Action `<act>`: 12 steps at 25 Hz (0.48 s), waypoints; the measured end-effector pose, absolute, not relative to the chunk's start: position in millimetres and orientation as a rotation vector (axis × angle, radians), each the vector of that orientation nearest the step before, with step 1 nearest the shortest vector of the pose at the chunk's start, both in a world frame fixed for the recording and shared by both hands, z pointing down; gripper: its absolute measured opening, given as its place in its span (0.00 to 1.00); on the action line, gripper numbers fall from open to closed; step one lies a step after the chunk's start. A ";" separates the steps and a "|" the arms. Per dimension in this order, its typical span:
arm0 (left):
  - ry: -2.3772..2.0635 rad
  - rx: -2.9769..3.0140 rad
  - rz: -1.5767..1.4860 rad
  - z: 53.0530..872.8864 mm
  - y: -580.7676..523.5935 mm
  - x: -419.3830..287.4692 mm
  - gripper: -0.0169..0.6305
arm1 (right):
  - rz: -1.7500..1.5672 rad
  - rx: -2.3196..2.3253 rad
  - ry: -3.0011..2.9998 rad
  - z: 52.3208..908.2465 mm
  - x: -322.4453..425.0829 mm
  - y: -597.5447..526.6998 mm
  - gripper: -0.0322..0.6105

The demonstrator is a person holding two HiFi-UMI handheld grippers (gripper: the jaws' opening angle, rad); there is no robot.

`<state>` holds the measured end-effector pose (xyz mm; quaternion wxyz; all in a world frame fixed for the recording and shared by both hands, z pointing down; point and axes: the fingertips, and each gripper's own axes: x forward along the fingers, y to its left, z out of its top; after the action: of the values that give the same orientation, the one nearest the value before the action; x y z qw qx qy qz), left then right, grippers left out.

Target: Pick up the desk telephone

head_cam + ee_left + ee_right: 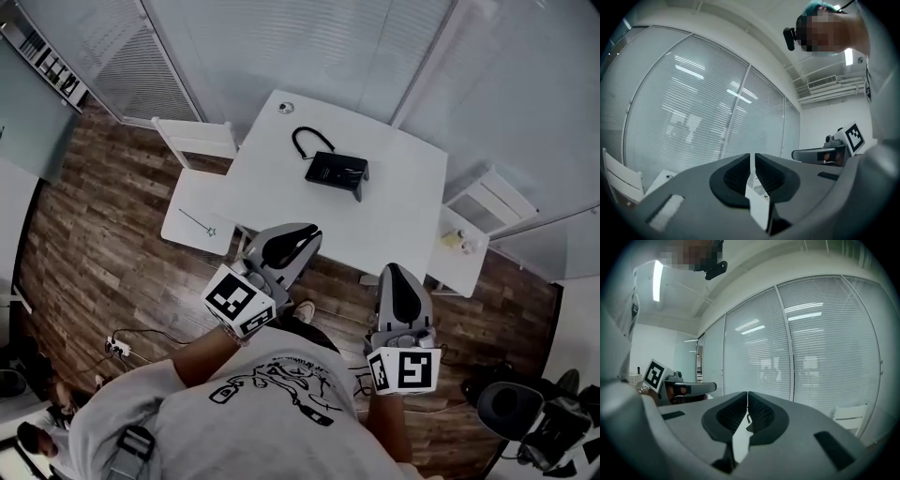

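1. Left gripper and right gripper, seen from my head, are grey moulded shells with black insets, each carrying one square-patterned marker cube; I hold both out level toward the desk's near edge.
2. One black, wedge-shaped desk telephone sits on the smooth white desk, nearer its far edge, with one cord looping behind it; it lies well apart from both grippers, only bare desktop in between.
3. Two white slatted chairs flank the desk, a left chair and a right chair, on a wooden plank floor.
4. In the left gripper view, its two ribbed black pads stand together with a hairline slit, gripping nothing; slatted blinds behind glass fill the background.
5. In the right gripper view, its two ribbed pads likewise meet, holding nothing; one white chair back shows low at the right, more blinds beyond.
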<state>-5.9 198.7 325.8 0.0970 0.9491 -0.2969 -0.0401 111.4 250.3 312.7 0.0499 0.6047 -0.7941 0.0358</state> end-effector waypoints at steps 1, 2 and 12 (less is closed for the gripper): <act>-0.885 2.808 -0.115 326.3 196.5 -4.1 0.08 | 0.111 1.833 -2.423 312.7 113.5 248.1 0.06; -0.891 2.805 -0.110 327.0 194.5 -2.7 0.08 | 0.110 1.825 -2.427 312.2 115.4 245.9 0.06; -0.908 2.797 -0.102 327.0 171.1 8.4 0.08 | 0.126 1.806 -2.453 314.5 126.5 219.2 0.06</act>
<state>8.4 171.1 327.0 0.0992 0.9459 -0.3069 -0.0345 126.5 219.2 314.5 0.0467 0.5918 -0.8037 0.0412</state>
